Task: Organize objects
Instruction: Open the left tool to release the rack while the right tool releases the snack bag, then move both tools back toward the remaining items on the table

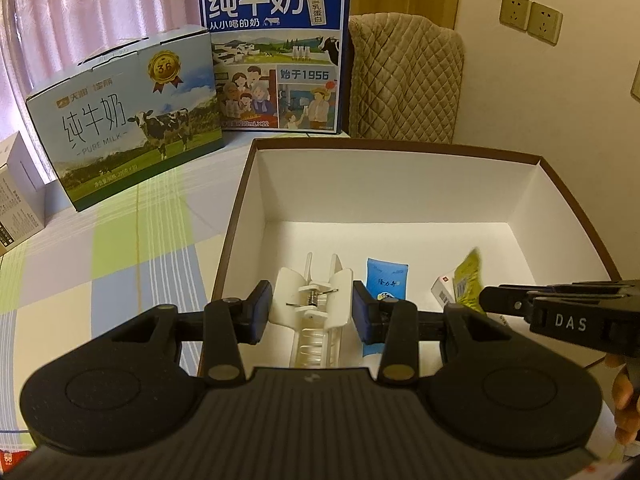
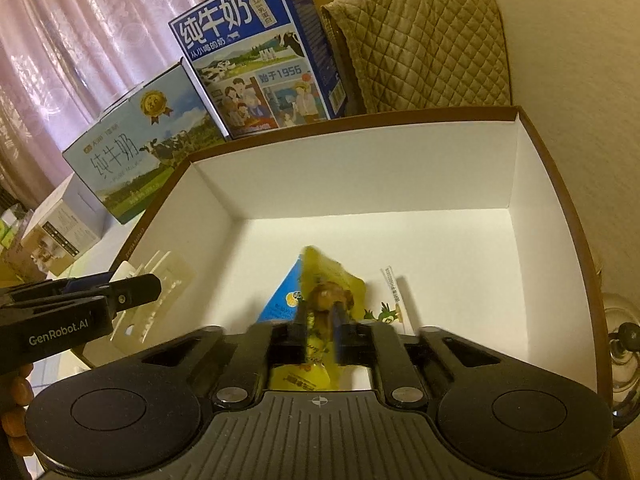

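Yellow packet (image 2: 320, 304) pinched between right fingers (image 2: 301, 328) over box (image 2: 360, 176); left fingers (image 1: 260, 308) wide, astride white clip (image 1: 316, 304).

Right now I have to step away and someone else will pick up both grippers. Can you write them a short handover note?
Left gripper: open, over the white clip, which lies inside the box at its near left; whether it touches it is unclear.
Right gripper: shut on the yellow snack packet, held inside the box above the floor.
Already in the box: blue sachet and a small white carton.
Left: release the yellow packet into the box. Two milk cartons stand on the table behind the box; whether they belong to the job is unclear.
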Demonstrator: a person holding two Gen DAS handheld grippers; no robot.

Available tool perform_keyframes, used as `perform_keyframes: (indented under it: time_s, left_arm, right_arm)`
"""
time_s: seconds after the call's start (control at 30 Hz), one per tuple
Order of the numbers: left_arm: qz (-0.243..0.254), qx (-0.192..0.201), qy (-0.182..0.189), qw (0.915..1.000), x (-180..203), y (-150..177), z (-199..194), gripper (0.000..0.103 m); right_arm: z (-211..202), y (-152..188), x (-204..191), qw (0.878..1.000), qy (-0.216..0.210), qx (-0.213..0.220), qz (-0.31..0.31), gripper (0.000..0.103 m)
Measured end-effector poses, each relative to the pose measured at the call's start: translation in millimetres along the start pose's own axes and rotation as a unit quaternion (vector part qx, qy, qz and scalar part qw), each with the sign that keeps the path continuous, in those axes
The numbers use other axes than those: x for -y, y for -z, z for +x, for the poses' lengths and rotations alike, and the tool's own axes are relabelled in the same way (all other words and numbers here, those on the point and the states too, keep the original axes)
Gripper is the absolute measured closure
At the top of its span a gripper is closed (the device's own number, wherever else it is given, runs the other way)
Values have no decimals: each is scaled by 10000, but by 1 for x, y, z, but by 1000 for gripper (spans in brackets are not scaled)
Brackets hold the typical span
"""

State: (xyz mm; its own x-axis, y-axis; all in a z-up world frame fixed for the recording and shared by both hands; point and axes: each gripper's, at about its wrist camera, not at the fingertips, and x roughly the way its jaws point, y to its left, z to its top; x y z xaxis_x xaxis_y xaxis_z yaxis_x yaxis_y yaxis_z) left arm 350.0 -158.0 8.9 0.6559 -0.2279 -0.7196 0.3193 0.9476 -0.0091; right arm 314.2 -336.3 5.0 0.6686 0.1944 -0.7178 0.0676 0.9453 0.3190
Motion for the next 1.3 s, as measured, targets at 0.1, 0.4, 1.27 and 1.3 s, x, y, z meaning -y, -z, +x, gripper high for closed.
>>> perform_keyframes:
  time_s: [0.1, 0.4, 1.27, 1.3]
  left_arm:
    - [-1, -7, 1, 10000, 0, 0, 1, 66]
    - [-3, -61, 17, 10000, 2, 0, 5, 66]
    - [-123, 190, -111, 9997, -13, 6, -17, 33]
    - [-139, 194, -112, 9997, -15, 7, -19, 33]
  right_arm:
    - [-2, 0, 0, 9999, -37, 87, 39, 69]
    - [-3, -2, 3, 9998, -19, 98, 167, 61]
    - [-6, 2, -4, 9998, 78, 98, -120, 53]
    - [-6, 3, -4, 9998, 82, 102, -143, 53]
